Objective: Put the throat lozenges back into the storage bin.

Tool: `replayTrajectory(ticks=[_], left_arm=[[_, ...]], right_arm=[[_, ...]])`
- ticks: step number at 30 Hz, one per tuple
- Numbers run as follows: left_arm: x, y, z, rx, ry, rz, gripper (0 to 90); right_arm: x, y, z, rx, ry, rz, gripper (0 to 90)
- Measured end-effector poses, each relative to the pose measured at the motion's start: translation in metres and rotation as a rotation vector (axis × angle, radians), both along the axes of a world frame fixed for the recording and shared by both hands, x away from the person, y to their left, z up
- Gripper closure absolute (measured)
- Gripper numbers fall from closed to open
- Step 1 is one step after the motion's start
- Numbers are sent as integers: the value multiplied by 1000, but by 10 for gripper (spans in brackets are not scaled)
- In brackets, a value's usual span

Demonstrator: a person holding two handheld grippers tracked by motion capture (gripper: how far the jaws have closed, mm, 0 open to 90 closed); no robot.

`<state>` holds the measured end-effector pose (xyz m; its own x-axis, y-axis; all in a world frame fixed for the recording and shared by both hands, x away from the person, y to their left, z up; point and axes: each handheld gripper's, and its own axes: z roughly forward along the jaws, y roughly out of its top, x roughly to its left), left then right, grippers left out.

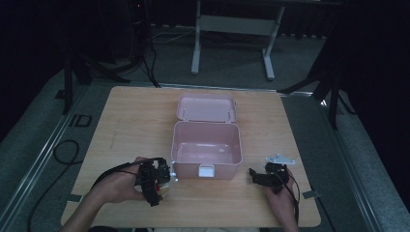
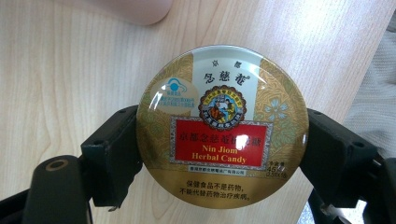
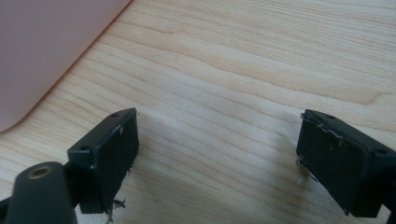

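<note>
Presently, at the lower left of the high view, the left claw (image 1: 163, 180) is held in a hand (image 1: 116, 186) that comes in from the bottom edge, with a black cable trailing back along the forearm. A round tin (image 2: 222, 126) is clamped between its jaws: in the left gripper view the two black pads are pressed against the tin's left and right rims, and the tin's lid is turned toward the camera. The lid is gold, with a red label across its middle and printed lettering above and below it. Pale wood of the table (image 2: 65, 70) is seen behind the tin, and a rounded pink corner of the box (image 2: 135, 10) is caught at the top edge of that view. In the high view the tin is found just beside the box's lower left corner; whether it touches the box cannot be told.

At the centre of the high view, the pink box (image 1: 207, 145) is set on the table (image 1: 130, 121) with its lid (image 1: 206, 107) thrown open toward the upper part of the frame. A white latch is seen on its front wall.

At the lower right, the right claw (image 1: 252, 172) is held near the box's right front corner, apart from it. In the right gripper view its jaws are spread wide over bare wood, nothing being gripped, and the box wall is seen at the upper left.
</note>
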<state>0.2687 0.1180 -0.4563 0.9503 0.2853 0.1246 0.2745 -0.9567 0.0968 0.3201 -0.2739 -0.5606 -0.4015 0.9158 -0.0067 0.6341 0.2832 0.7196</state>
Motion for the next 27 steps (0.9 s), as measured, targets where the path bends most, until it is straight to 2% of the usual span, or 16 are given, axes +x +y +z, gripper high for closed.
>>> replayTrajectory(ticks=[13, 27], left_arm=[[1, 7, 17, -20, -12, 4, 205], [6, 9, 35, -10, -22, -8, 205]], right_arm=[[0, 0, 0, 0, 0, 0, 128], [0, 0, 0, 0, 0, 0, 128]])
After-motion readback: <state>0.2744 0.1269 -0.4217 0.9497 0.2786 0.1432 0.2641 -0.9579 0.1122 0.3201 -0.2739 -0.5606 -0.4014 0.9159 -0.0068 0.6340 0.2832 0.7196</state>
